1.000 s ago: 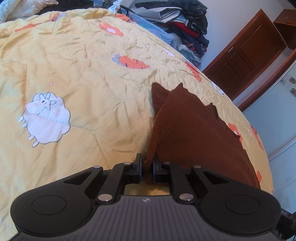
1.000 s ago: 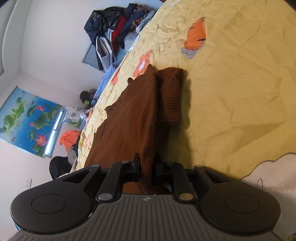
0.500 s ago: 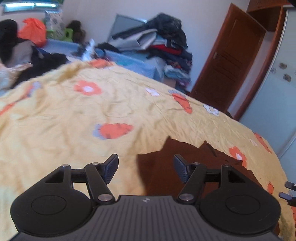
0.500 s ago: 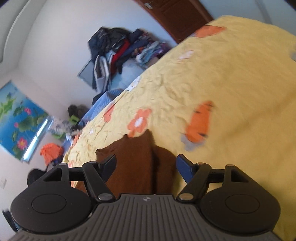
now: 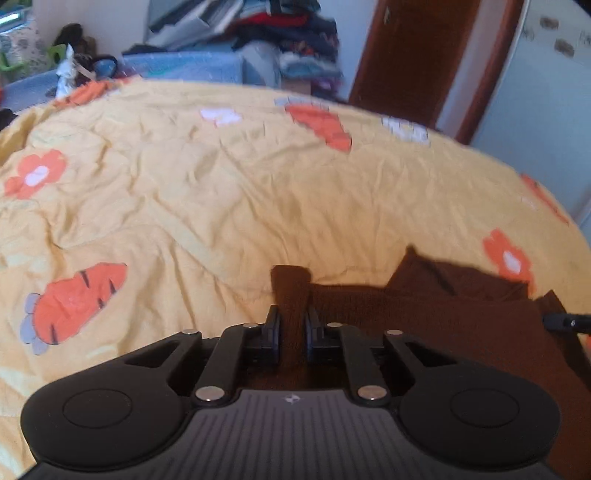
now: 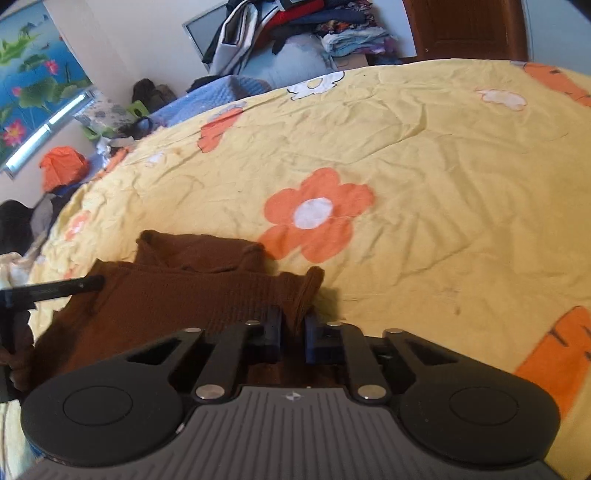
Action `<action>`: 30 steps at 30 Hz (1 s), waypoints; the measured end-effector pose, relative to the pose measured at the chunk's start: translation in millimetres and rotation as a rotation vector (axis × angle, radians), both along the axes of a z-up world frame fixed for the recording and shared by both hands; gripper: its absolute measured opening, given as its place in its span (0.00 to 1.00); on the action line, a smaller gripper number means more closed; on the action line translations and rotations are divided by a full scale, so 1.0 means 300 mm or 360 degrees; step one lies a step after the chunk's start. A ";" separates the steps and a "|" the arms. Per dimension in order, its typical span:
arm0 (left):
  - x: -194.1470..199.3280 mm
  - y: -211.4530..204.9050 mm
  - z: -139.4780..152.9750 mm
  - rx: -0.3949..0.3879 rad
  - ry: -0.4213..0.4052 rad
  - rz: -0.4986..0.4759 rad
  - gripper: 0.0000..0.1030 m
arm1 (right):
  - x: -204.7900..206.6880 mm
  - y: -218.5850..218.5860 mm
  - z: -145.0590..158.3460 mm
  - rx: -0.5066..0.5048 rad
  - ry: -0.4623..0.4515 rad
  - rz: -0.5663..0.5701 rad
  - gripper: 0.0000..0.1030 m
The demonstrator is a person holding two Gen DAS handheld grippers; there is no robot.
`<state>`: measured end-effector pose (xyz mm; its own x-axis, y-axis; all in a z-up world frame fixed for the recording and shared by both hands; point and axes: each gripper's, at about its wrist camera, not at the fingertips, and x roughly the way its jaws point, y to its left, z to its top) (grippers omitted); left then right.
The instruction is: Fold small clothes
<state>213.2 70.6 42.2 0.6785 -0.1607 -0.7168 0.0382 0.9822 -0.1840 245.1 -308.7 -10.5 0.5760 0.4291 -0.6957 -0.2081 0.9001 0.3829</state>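
Left wrist view: we are gripping a bunched corner of the brown knitted garment (image 5: pixel 461 317) with the left gripper (image 5: pixel 291 332). Its jaws have just been closing, and the pads are now pressing a narrow upright fold of the knit between them. The rest of the garment is lying to the right of the jaws on the yellow quilt (image 5: pixel 221 192), which is printed with orange flowers and carrots. At the right edge, a dark finger of the right gripper (image 5: pixel 565 322) is showing over the cloth. A pile of clothes (image 5: pixel 280 33) and a brown door (image 5: pixel 417 55) are standing beyond the bed.

Right wrist view: we are pinching another gathered edge of the garment (image 6: pixel 177 295) with the right gripper (image 6: pixel 293 334); its jaws have also just been closing and are now clamping the fold. The garment is spreading leftward across the quilt (image 6: pixel 443 184), just beside an orange flower (image 6: pixel 317 214).
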 end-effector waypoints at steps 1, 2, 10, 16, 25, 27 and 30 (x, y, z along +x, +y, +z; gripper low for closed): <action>-0.012 0.000 0.027 -0.0005 -0.0054 -0.0007 0.08 | -0.015 -0.006 0.021 -0.0001 -0.0039 -0.0003 0.15; -0.027 0.003 0.051 -0.0017 -0.0106 -0.0013 0.08 | -0.028 -0.016 0.041 0.0023 -0.0078 -0.0003 0.15; 0.107 -0.087 0.039 0.0225 -0.0124 -0.0078 0.11 | 0.027 -0.086 0.087 0.0133 -0.0160 -0.0134 0.15; -0.109 0.000 0.061 0.0122 -0.0159 0.0055 0.37 | -0.042 -0.105 0.011 0.0211 -0.0103 -0.0326 0.78; -0.719 0.329 -0.033 -0.0776 -0.0108 0.0609 0.93 | -0.587 -0.321 0.001 0.0492 0.0005 -0.0450 0.85; -0.755 0.326 -0.077 -0.0925 -0.0062 0.0621 0.93 | -0.669 -0.323 -0.030 0.0552 0.0087 -0.0494 0.85; -0.743 0.305 -0.115 -0.1184 -0.0076 0.0569 0.93 | -0.739 -0.287 -0.045 0.0704 0.0143 -0.0488 0.88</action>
<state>-9.8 162.0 7.7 0.8058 -0.3504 -0.4774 -0.2291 0.5589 -0.7969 23.5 -394.8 -24.1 0.6675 0.5137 -0.5390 0.0894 0.6633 0.7430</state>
